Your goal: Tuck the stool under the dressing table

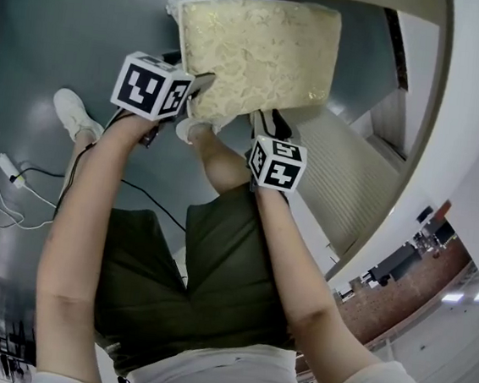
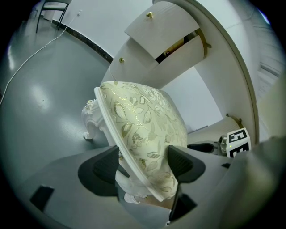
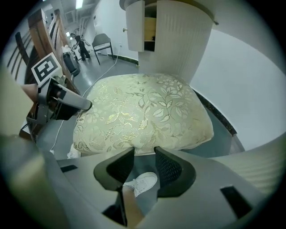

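The stool (image 2: 143, 125) is clamped by the left tool (image 2: 143, 157); the open right tool (image 3: 144, 155) should be closed on its rim

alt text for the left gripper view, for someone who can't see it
The left tool clamps the corner of a stool with a floral cushion and white carved legs. Behind it stands a white dressing table on a grey floor.
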### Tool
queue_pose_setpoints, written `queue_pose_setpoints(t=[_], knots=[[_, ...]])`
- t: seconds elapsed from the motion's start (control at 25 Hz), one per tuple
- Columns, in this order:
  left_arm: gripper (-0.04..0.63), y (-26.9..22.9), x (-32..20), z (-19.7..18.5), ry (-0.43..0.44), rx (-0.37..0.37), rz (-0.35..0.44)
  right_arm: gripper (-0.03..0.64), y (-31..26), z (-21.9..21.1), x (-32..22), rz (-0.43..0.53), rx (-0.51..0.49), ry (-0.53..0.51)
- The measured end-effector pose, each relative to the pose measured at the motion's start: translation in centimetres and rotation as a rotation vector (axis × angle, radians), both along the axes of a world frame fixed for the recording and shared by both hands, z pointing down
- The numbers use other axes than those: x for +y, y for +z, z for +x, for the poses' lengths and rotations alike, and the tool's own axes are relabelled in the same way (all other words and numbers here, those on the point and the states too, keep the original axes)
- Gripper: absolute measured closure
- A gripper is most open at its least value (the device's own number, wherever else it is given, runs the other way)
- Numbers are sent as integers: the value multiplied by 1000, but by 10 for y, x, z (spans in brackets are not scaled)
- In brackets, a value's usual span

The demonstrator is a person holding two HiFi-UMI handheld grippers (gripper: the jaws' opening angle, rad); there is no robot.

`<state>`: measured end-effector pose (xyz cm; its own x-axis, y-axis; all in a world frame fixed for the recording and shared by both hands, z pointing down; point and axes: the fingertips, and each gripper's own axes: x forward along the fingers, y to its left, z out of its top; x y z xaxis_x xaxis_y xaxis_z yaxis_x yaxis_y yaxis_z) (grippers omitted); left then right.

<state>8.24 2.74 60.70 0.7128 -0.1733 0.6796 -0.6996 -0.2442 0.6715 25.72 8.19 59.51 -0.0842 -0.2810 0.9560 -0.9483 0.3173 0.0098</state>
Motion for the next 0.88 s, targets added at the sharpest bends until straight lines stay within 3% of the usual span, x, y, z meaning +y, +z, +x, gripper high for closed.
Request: queue_pose_setpoints(t=[0.28, 0.88], knots=[[262, -17, 1, -7, -16, 15, 6, 476, -17, -7, -2, 7, 87, 6], [262, 7, 0, 5, -14, 60, 2, 489, 3, 5, -2, 18, 188, 47]])
